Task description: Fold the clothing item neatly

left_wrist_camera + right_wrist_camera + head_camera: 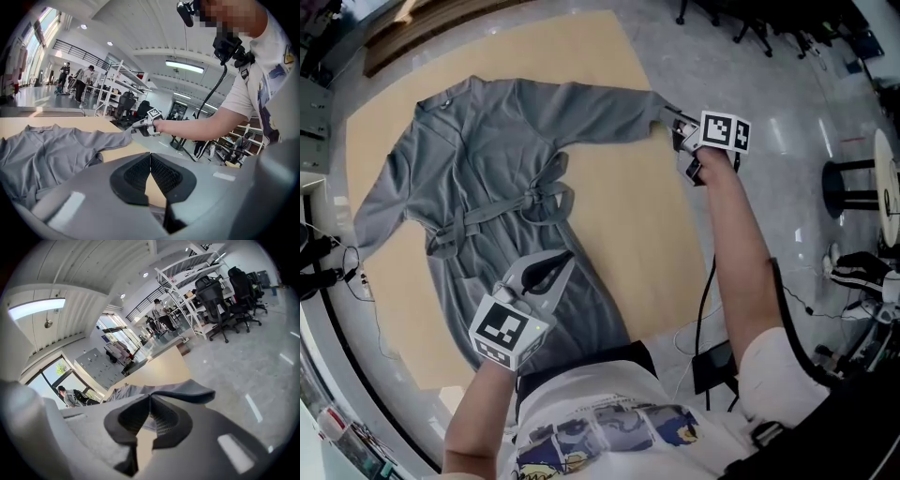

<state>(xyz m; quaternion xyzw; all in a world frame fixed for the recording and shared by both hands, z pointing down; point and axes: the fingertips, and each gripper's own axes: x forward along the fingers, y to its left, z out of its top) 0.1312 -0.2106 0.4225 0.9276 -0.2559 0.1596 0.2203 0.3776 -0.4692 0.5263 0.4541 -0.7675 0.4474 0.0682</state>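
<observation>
Two grippers: one in each of the person's hands, both closed.
Left gripper [555, 267]: jaws fully together, pads meeting at the tips. Nothing shows between them in the left gripper view. It hangs over the near, lower part of the robe.
Right gripper [675, 120]: jaws narrow, pinched on the cuff of the sleeve [600, 117] at the far right. Grey cloth bulges over the jaw tips in the right gripper view.
Grey robe [497, 150]: lies spread flat, collar at the far side and hem toward the person.
Sleeves: one stretches right to the right gripper, the other slants off to the left.
Belt [502, 211]: lies across the waist, near the middle of the robe.
Tan board [647, 206]: lies under the robe, on a glossy grey floor [769, 75].
</observation>
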